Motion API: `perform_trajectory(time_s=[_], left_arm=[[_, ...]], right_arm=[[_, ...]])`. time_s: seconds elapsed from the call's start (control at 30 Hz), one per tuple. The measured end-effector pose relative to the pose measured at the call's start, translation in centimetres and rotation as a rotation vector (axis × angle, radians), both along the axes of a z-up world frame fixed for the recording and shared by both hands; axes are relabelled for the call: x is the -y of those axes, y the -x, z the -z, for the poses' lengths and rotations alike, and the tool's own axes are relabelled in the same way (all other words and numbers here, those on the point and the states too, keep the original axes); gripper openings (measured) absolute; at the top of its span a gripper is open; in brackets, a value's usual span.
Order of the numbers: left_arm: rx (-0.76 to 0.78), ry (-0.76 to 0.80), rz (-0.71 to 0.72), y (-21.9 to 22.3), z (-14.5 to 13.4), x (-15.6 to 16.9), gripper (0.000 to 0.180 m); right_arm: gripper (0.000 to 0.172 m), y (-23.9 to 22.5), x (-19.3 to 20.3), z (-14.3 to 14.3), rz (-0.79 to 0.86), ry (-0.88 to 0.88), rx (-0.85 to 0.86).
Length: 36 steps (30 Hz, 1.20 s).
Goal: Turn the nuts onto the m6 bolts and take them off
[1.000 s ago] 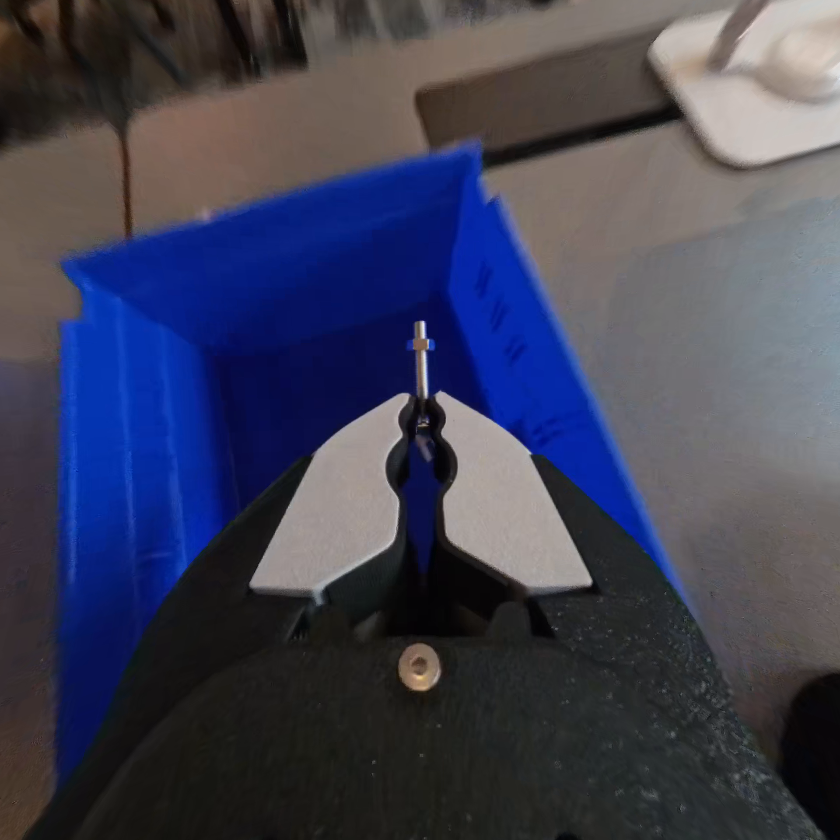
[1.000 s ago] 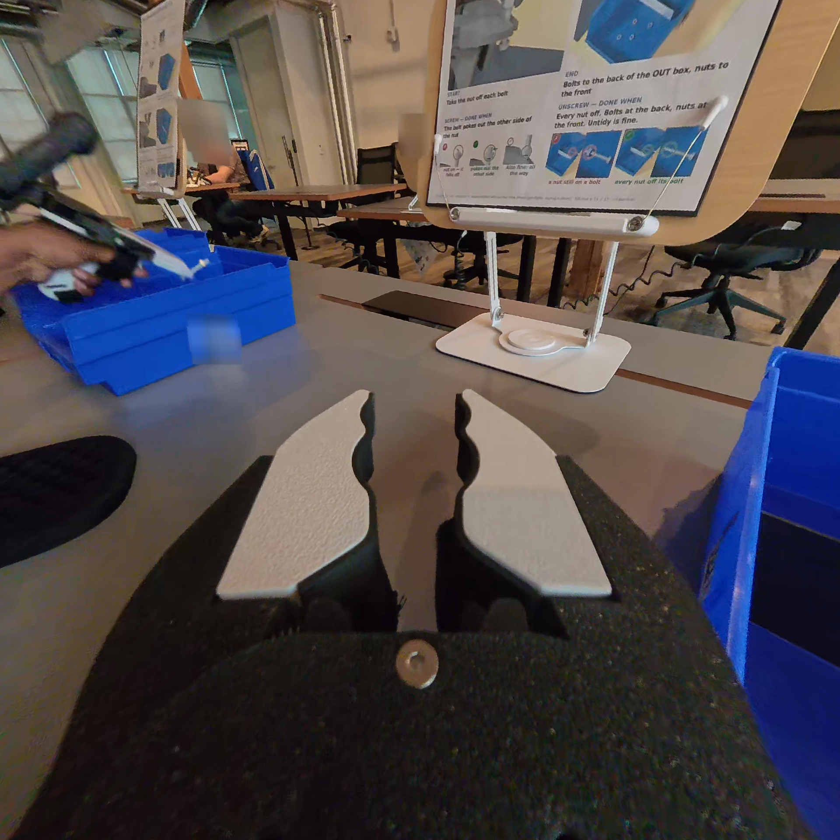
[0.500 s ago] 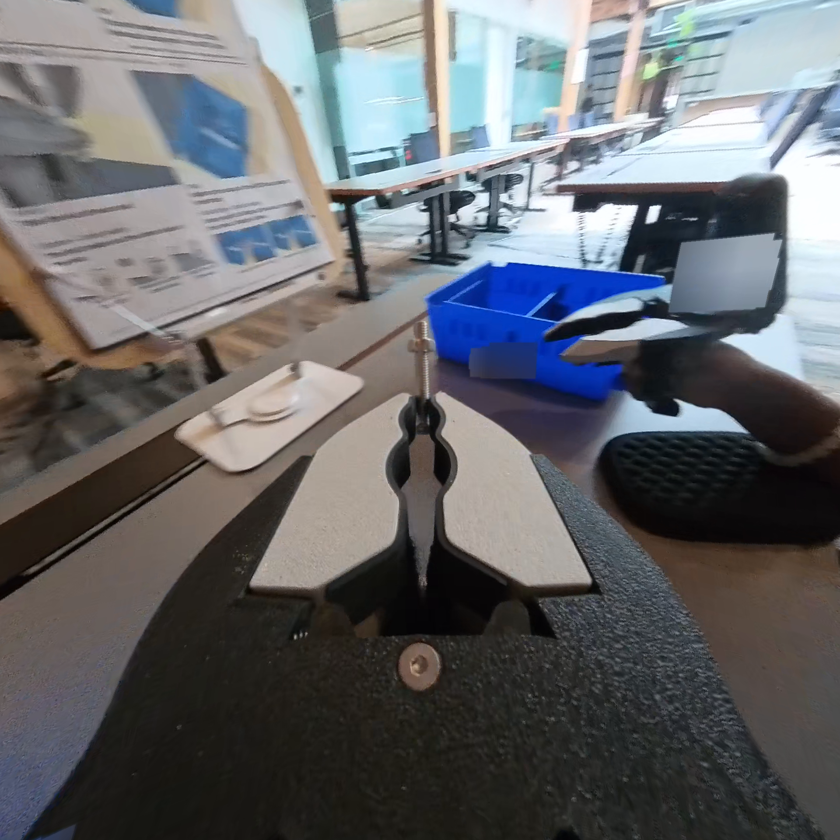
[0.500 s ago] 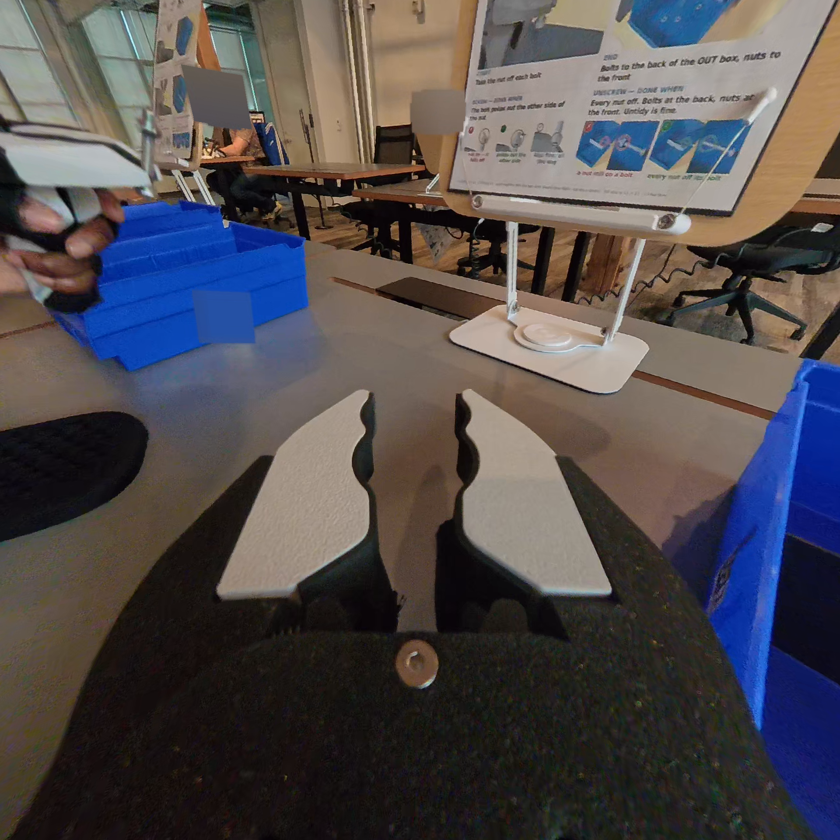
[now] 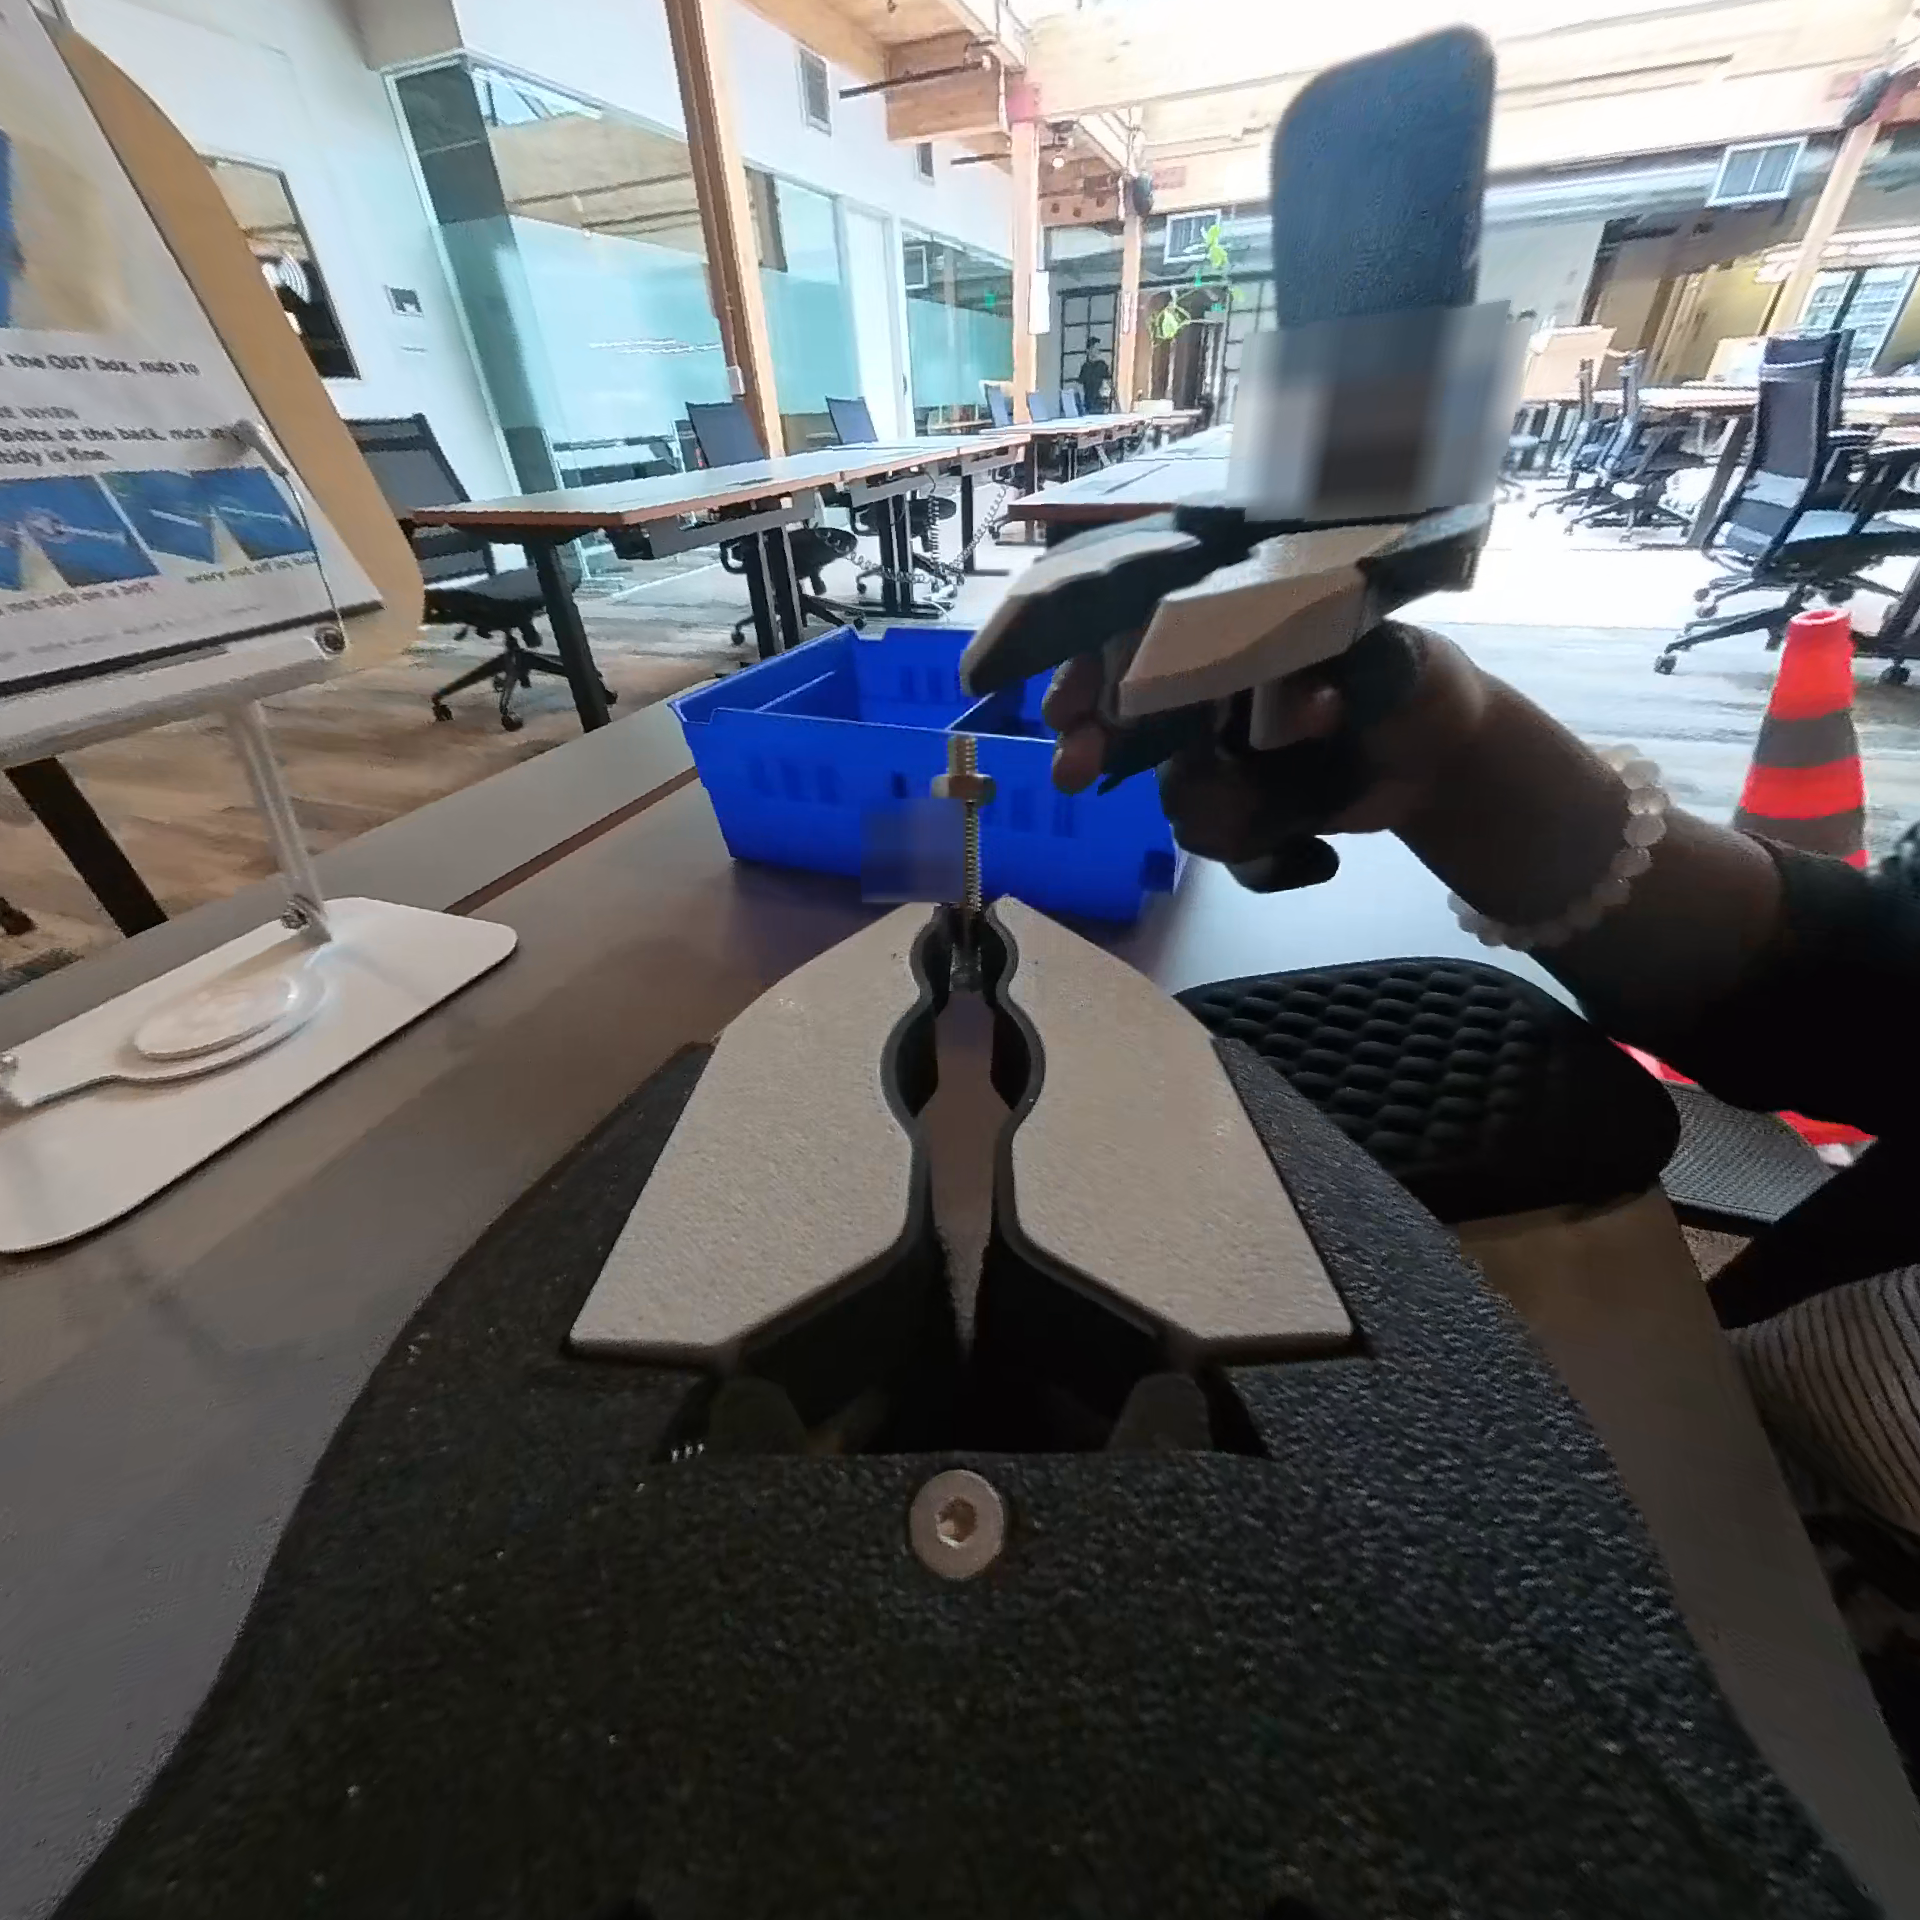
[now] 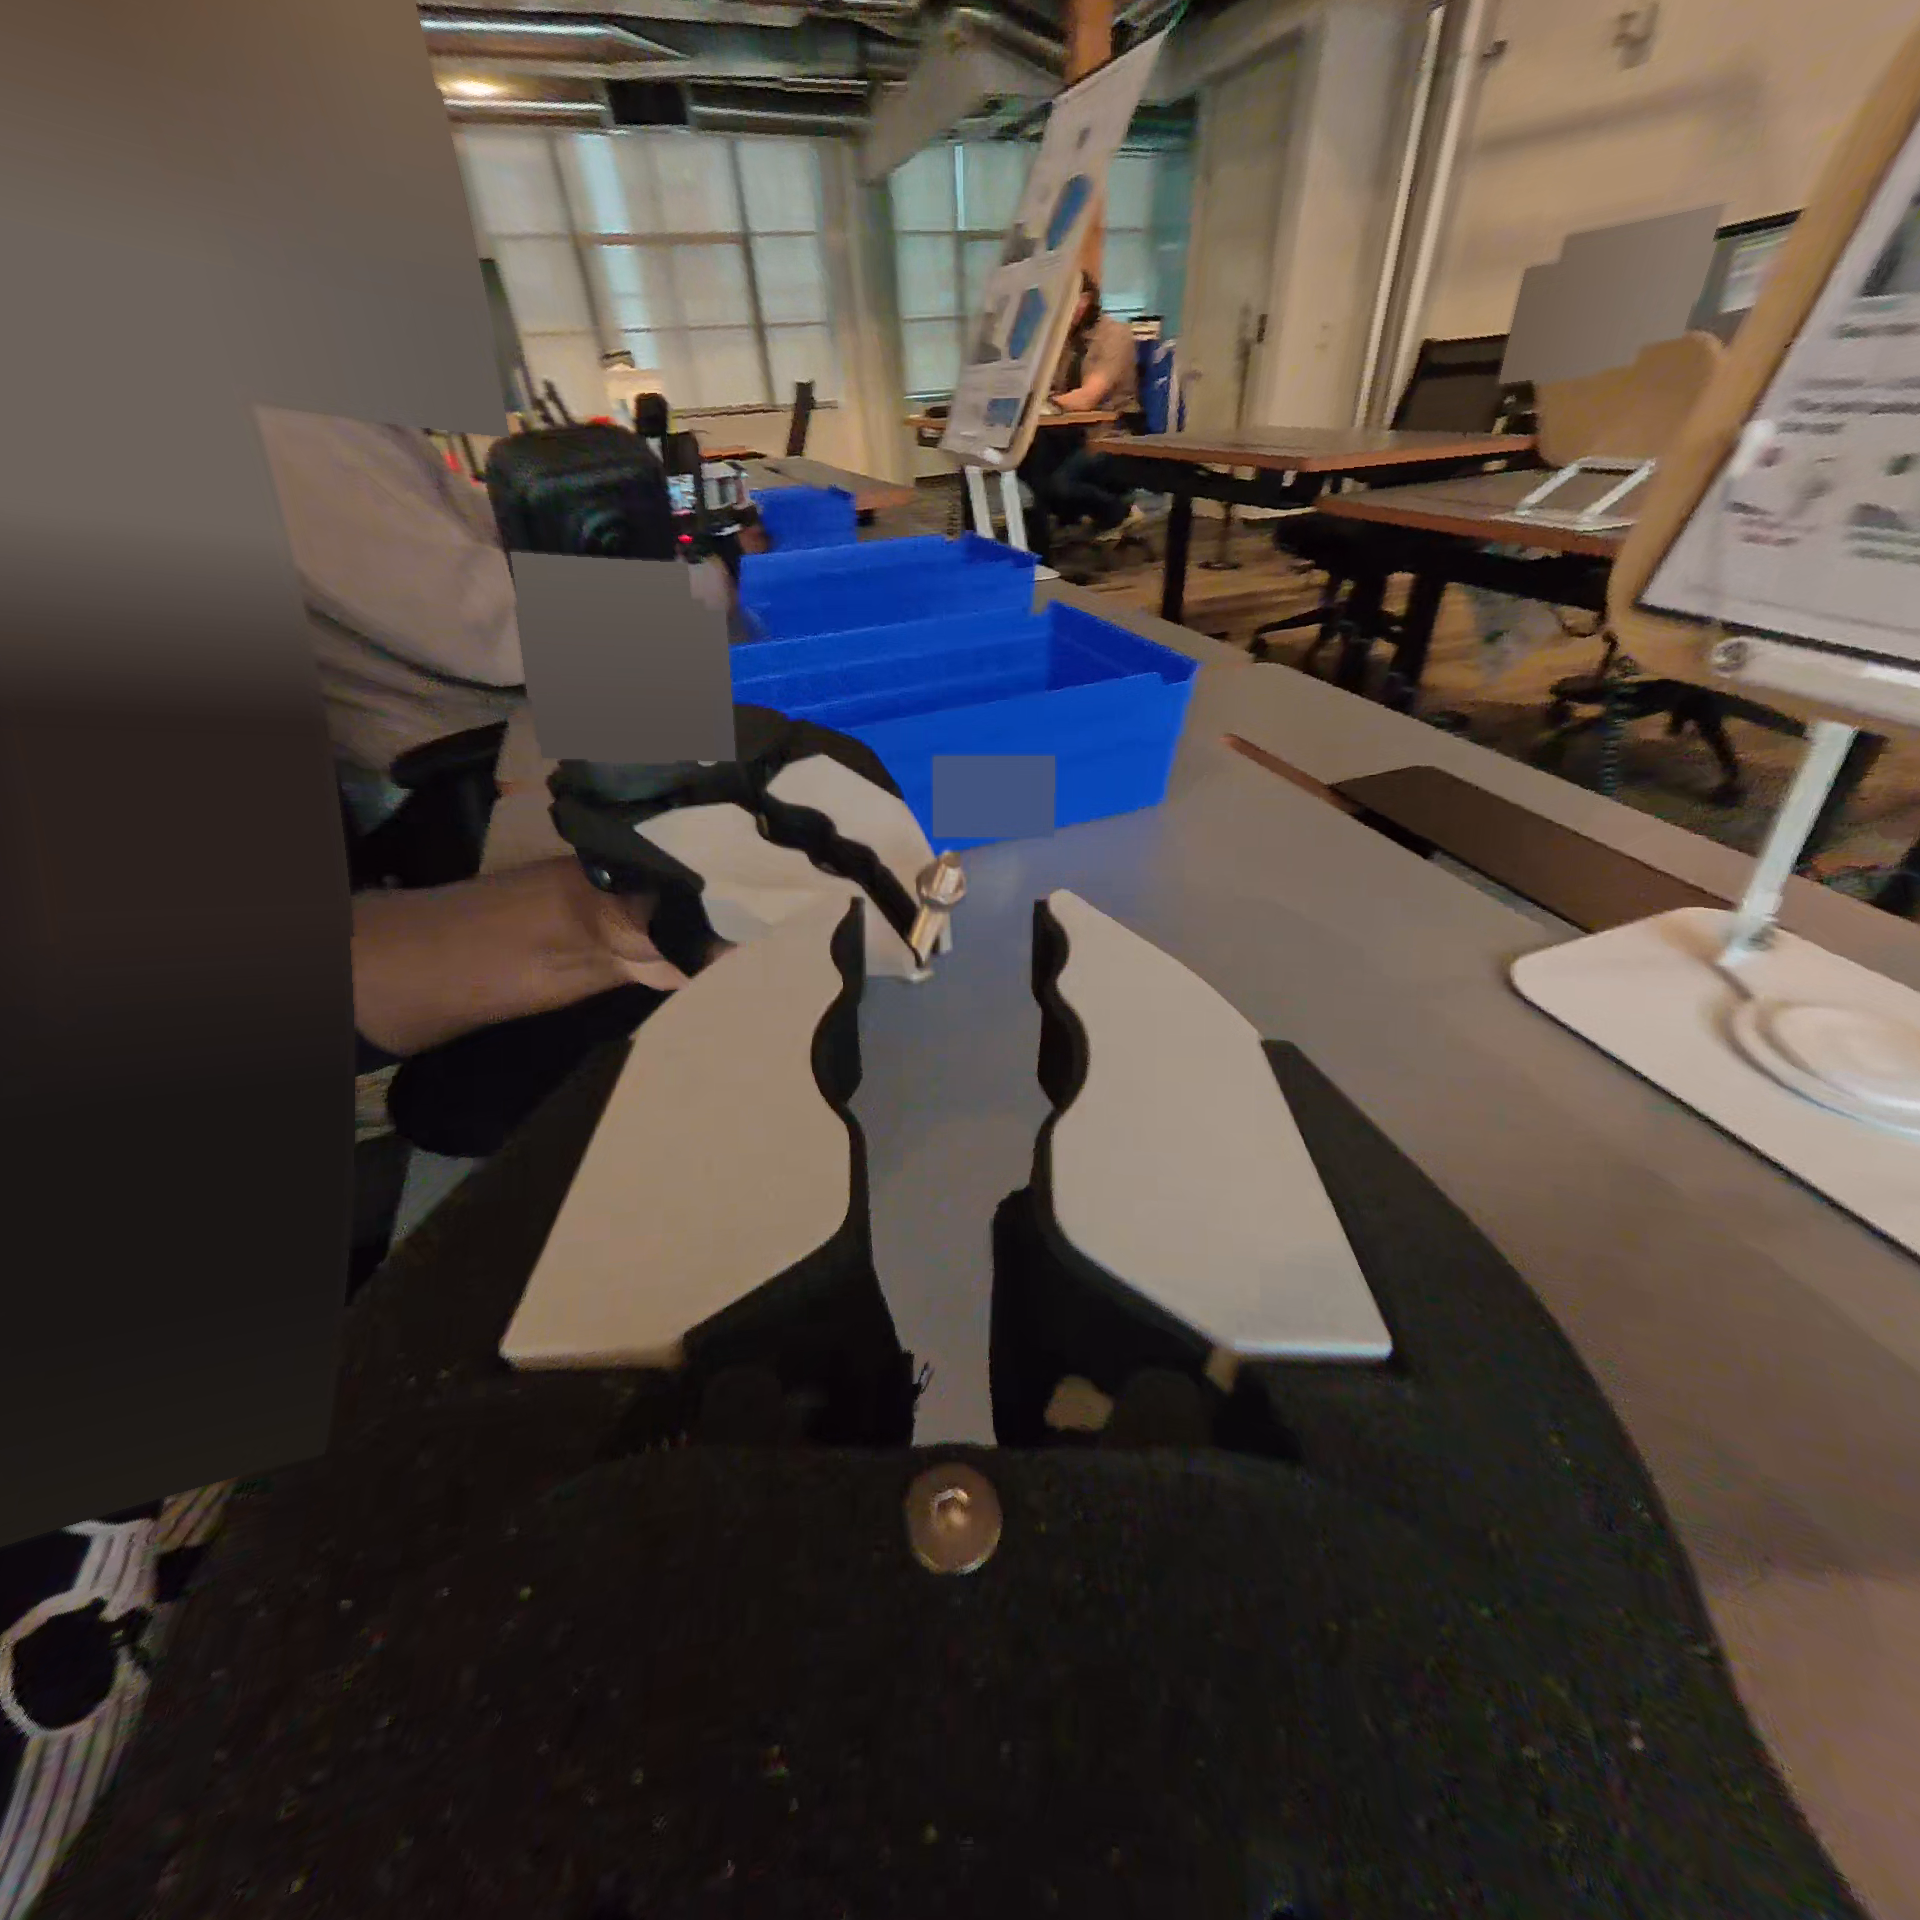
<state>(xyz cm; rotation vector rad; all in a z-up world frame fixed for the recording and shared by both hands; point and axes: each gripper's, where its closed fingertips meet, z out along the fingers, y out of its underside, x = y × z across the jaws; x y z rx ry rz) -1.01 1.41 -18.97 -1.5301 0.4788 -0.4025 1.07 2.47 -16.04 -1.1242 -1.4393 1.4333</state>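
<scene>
My left gripper is shut on a silver bolt near its head, and the threaded shank points forward and up. A nut sits on the shank near the free end. The bolt with its nut also shows in the right wrist view, held by the left gripper above the grey table. My right gripper is open and empty, with the nut just beyond its fingertips. In the left wrist view the right gripper hovers above and right of the bolt.
A blue bin stands behind the bolt. Another blue bin lies ahead on the left side. A white stand base carries an instruction board. A black mesh pad lies at the right. A person's hand grips the right tool. My hands' fingertips stand some 5 centimeters from each other.
My left gripper lifted the bolt out of a blue bin and swung it toward the right gripper. My right gripper turned left to face the bolt and closed in on it.
</scene>
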Motion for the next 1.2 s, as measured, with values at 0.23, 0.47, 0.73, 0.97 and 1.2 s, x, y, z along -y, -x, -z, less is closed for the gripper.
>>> perform_trajectory(time_s=[0.23,0.47,0.73,0.97,1.2], left_arm=[[0.017,-0.015,0.022,-0.6,0.1,0.2,0.004],[0.023,-0.013,0.045,-1.2,0.3,0.4,0.005],[-0.106,0.022,0.07,-1.8,2.4,0.5,0.035],[-0.144,0.029,0.1,-2.6,3.3,0.6,0.031],[-0.12,0.029,0.123,-2.8,3.3,0.8,0.021]], right_arm=[[0.026,1.6,1.0,1.3,-0.052,-0.037,0.075],[0.01,1.8,1.6,1.4,-0.081,-0.082,0.068],[0.009,1.5,2.3,1.6,-0.129,-0.201,0.144],[0.009,1.8,3.5,1.7,-0.175,-0.254,0.184],[0.009,1.9,3.9,2.0,-0.178,-0.303,0.212]])
